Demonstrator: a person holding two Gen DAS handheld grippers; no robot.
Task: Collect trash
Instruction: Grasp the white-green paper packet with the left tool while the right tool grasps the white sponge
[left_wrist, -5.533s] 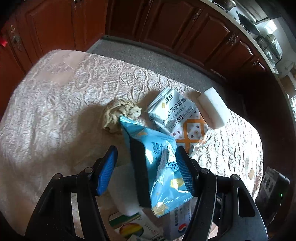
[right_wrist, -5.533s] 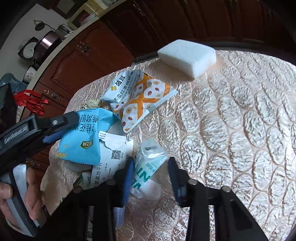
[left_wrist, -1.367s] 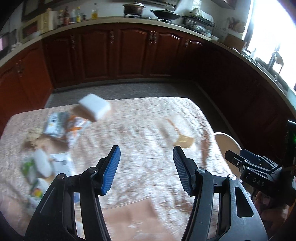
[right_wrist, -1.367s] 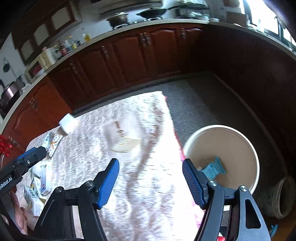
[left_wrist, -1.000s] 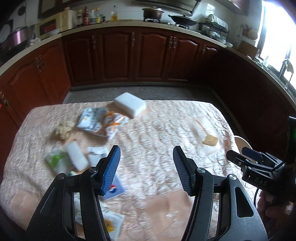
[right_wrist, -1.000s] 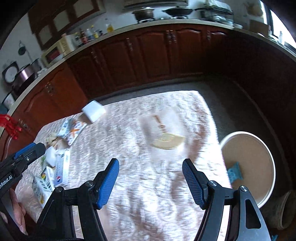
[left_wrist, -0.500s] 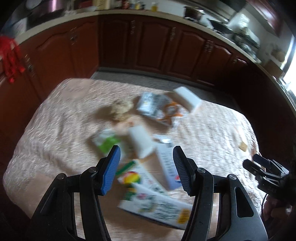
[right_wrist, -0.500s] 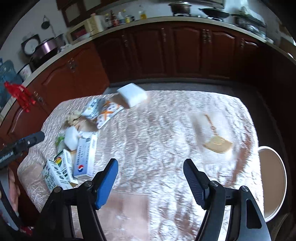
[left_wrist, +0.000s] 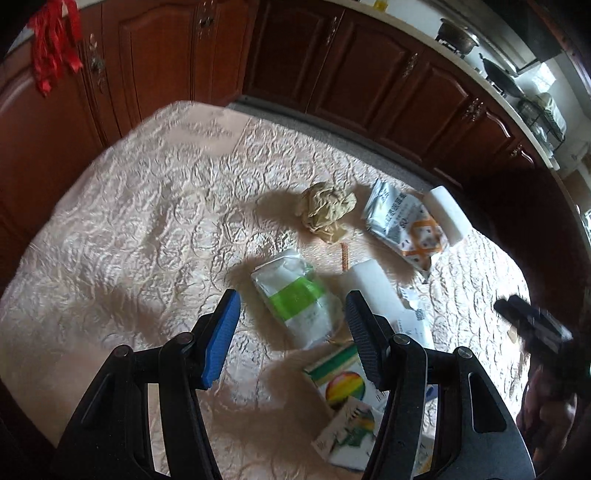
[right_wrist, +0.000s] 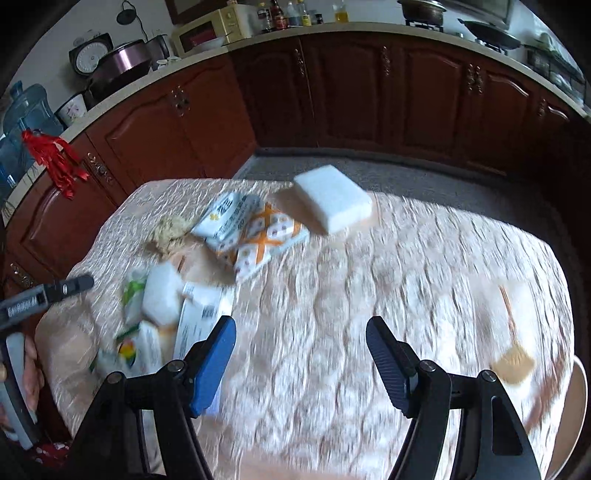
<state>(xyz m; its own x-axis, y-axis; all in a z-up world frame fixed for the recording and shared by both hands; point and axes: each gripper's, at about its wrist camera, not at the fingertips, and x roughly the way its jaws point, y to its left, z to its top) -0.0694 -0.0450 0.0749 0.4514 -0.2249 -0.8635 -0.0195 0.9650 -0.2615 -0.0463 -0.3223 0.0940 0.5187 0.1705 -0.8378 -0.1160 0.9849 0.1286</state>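
Note:
My left gripper (left_wrist: 290, 314) is open and empty, hovering just above a white packet with a green band (left_wrist: 295, 295). Near it lie a crumpled beige paper ball (left_wrist: 327, 210), a silver and orange snack bag (left_wrist: 406, 229), a white sponge block (left_wrist: 371, 288) and colourful cartons (left_wrist: 343, 384). My right gripper (right_wrist: 299, 354) is open and empty over bare tablecloth (right_wrist: 369, 295), right of the litter pile. The paper ball (right_wrist: 170, 229), snack bag (right_wrist: 255, 229) and packet (right_wrist: 133, 295) also show there, blurred.
A larger white sponge (right_wrist: 332, 199) lies at the table's far edge. A small brush-like stick (right_wrist: 511, 350) lies at the right. The bin's rim (right_wrist: 580, 406) shows past the right table edge. Dark wood cabinets (right_wrist: 332, 92) ring the room.
Both grippers have swung left from the bin back to the litter. The left one has dropped low over the green-banded packet. Both stay open and empty.

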